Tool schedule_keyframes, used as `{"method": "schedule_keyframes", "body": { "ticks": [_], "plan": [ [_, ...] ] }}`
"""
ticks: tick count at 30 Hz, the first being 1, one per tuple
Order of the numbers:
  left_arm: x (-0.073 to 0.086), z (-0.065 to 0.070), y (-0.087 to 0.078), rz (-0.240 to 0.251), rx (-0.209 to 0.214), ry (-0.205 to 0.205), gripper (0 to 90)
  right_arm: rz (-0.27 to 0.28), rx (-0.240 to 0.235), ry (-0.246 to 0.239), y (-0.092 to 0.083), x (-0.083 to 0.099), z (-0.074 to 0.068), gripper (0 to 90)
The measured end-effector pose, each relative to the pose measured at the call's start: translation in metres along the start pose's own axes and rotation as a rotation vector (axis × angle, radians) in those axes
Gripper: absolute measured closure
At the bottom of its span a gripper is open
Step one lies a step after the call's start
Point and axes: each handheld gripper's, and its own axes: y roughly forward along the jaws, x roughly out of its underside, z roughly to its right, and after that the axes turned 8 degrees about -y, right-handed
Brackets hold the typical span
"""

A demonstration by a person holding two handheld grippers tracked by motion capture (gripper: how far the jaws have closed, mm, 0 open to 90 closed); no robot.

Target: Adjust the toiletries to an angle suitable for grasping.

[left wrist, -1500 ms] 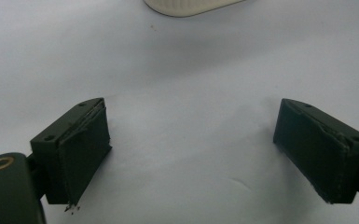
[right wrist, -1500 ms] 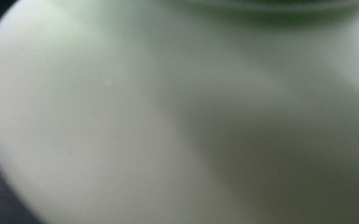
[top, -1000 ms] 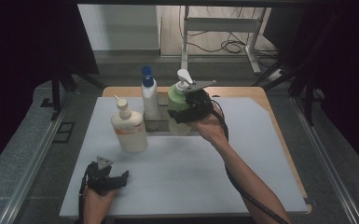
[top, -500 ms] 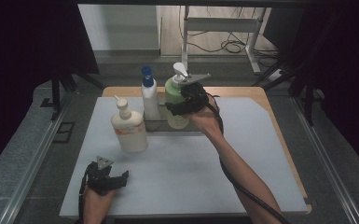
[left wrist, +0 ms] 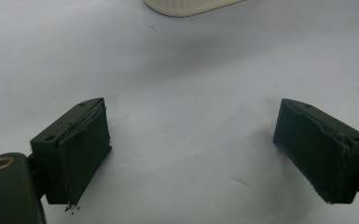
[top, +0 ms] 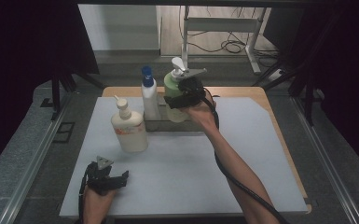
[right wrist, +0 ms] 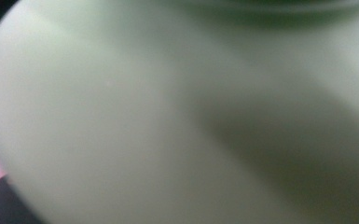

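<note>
Right gripper view: green bottle (right wrist: pixel 168 121) blurred, jaws hidden | right hand-held gripper (top: pixel 179 99) grasps it | left hand-held gripper (left wrist: pixel 191 154) released

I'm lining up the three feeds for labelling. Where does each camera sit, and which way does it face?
High view: above the person's side, facing forward and down on the table; both forearms enter from below.
Left gripper view: on the left gripper, facing the table past its two spread fingers.
Right gripper view: on the right gripper, pressed close to the green pump bottle.
Shared: the high and right views both show the green pump bottle.
</note>
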Motion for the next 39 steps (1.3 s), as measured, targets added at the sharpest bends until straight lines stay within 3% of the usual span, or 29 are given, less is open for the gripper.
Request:
{"method": "schedule_keyframes", "body": {
  "ticks": [23,39],
  "plan": [
    [0.000,0.000,0.000,-0.003,-0.001,0.000,10.0,-0.015,0.035,0.006,0.032,0.001,0.012,12.4],
    [0.000,0.000,0.000,-0.004,-0.001,0.001,10.0,-0.070,0.002,0.029,0.051,0.020,0.010,12.3]
  ]
}}
